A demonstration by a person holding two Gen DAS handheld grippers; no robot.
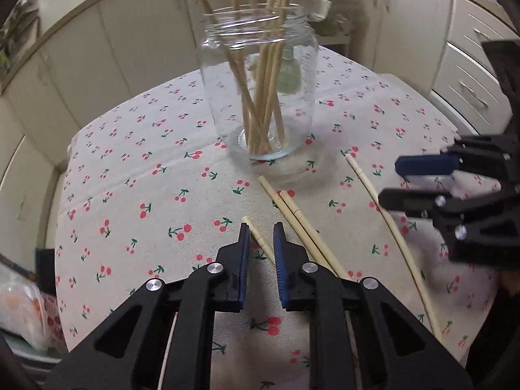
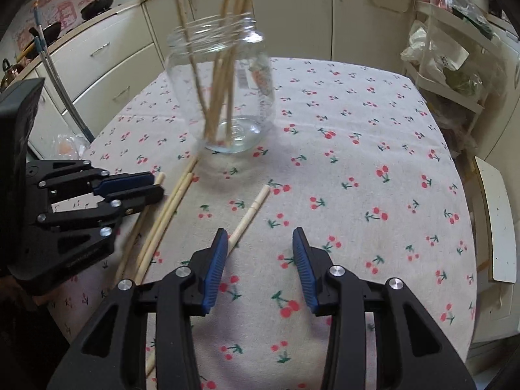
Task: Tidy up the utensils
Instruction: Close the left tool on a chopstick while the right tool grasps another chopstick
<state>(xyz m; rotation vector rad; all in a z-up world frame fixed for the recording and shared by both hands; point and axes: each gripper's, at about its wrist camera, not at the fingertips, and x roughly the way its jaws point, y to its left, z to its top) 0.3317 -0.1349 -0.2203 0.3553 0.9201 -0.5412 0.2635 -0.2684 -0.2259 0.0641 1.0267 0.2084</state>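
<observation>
The left gripper (image 1: 261, 232) hangs low over the surface with a single bamboo chopstick (image 1: 258, 239) running between its jaws. The jaws stand narrow around the stick, but in the left wrist view a sliver of gap shows on each side, so I cannot tell whether the pads actually pinch it. That chopstick's long axis runs slantwise from its blunt end, just left of the jaw tips, back under the gripper. This hand is plainly the nearer one to it.

The right gripper (image 2: 260, 240) has its jaws spread, holding nothing. Another loose chopstick (image 2: 250, 214) lies just beside its left finger, its far end pointing up and right toward the glass jar (image 2: 224, 91). Between the two grippers a pair of chopsticks (image 1: 292, 214) lies side by side, pointing at the jar's base.

The jar stands upright beyond both grippers, already holding a bundle of chopsticks (image 1: 263, 97) that lean out above its rim. Judging by this, four sticks remain to be stowed.

The surface is covered by a pale cloth printed with red cherries (image 2: 357, 162). Cream kitchen cabinets (image 2: 292, 6) ring the room, and a cluttered shelf rack (image 2: 455, 58) stands to the right.
</observation>
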